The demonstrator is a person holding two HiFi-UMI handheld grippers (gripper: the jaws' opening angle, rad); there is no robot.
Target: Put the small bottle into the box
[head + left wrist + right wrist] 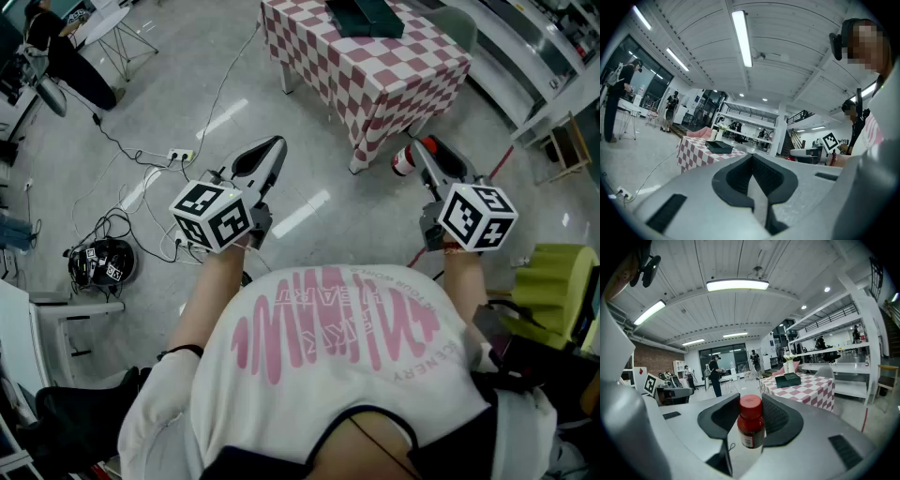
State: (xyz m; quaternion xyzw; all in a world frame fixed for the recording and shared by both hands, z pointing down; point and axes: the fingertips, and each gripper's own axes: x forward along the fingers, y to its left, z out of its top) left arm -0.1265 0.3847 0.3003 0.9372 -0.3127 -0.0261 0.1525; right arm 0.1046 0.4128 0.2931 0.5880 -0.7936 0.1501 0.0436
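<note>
**Q:** Where is the small bottle (751, 423)?

**A:** It is between the jaws of the right gripper (419, 156), clear of any surface. In the right gripper view its red cap (750, 402) is uppermost. A white label (748, 439) sits low on the dark red body. The bottle stands upright relative to the jaws.

**Q:** What is the state of that gripper?

**A:** It is clamped on the bottle. Both dark pads bear on the bottle's sides, and its width holds the jaws fairly far apart.

**Q:** And the other tool?

**A:** The left gripper (269, 150) has its jaws drawn together with the tips meeting. Nothing is between them. Only a thin pale sliver shows between the pads in the left gripper view.

**Q:** Where is the bottle relative to the box (366, 16)?

**A:** The box is dark green and lies on the red-and-white checked table (394, 70), toward its far side. The bottle is over the grey floor (309, 122), near the table's nearest corner and not above the table top. Bottle and box are well apart.

**Q:** What surrounds them?

**A:** Both grippers are held out in front of the person, whose white shirt (328, 375) with pink print fills the lower head view. A power strip (180, 156) with trailing cables lies on the floor left of the left gripper. A yellow-green chair (553, 281) stands at the right edge
</note>
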